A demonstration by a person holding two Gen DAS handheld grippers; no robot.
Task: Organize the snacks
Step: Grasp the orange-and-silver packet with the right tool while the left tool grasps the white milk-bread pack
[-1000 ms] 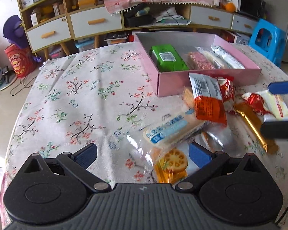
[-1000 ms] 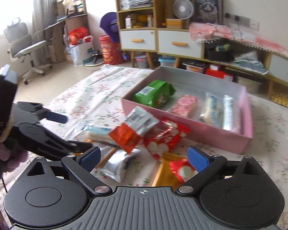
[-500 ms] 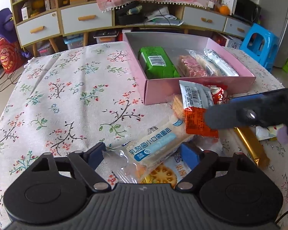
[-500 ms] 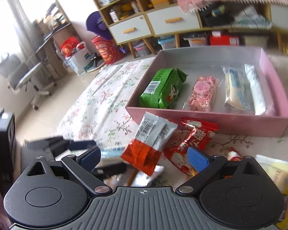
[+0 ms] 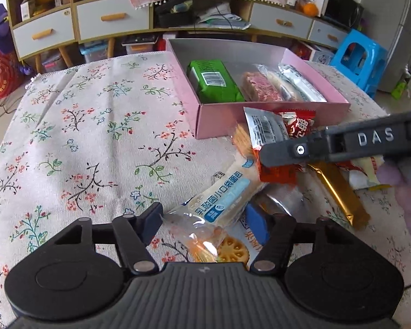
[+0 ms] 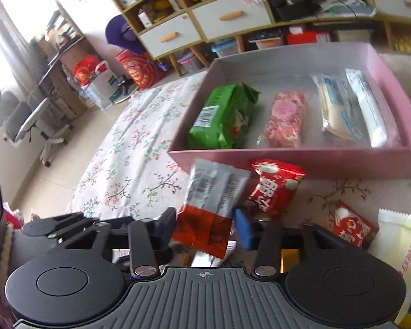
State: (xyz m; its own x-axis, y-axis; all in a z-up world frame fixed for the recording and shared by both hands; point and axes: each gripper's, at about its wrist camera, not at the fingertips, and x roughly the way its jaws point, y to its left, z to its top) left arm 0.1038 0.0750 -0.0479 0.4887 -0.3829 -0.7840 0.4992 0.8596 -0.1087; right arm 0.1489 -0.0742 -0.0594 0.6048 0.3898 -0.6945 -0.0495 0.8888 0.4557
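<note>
A pink box (image 5: 271, 115) (image 6: 309, 161) holds a green pack (image 5: 213, 81) (image 6: 222, 116), a pink bar (image 6: 286, 119) and two clear packs. Loose snacks lie in front of it. My left gripper (image 5: 205, 226) has its fingers around the end of a blue-and-white bread pack (image 5: 222, 194), touching it on both sides. My right gripper (image 6: 205, 223) is closing on a silver-and-orange packet (image 6: 213, 205) (image 5: 268, 142); its arm (image 5: 328, 145) crosses the left wrist view. A red packet (image 6: 274, 189) lies beside it.
A gold bar (image 5: 339, 192), an orange cracker pack (image 5: 227, 249), a second red packet (image 6: 353, 227) and a yellow-white pack (image 6: 408, 260) lie on the floral cloth (image 5: 82, 137). Shelves and drawers stand behind the table; a blue stool (image 5: 359, 60) is at right.
Both grippers moved forward and narrowed. The left one came around the bread pack. The right one swung left and came around the silver-and-orange packet.
</note>
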